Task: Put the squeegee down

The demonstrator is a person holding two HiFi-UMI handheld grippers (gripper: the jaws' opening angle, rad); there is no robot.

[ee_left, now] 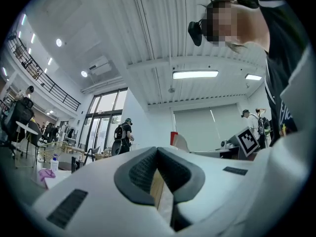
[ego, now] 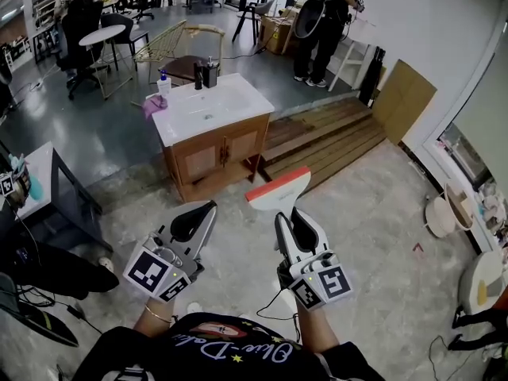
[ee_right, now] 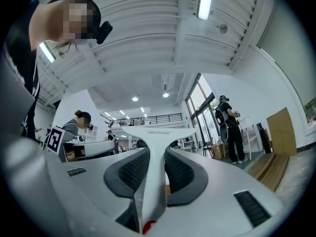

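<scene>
- While you stand over the floor, your right gripper pinches the squeegee by its handle, one jaw pressed on each side.
- You hold the squeegee in the air, its wide red-edged head pointing away from you, above the floor and apart from the sink cabinet.
- Your left gripper sits beside the right one, its jaws pressed together on nothing.

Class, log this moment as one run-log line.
right hand-held gripper: shut on white plastic squeegee with red edge | left hand-held gripper: shut, empty | squeegee: aloft, not yet down | ahead: wooden cabinet with white sink top
</scene>
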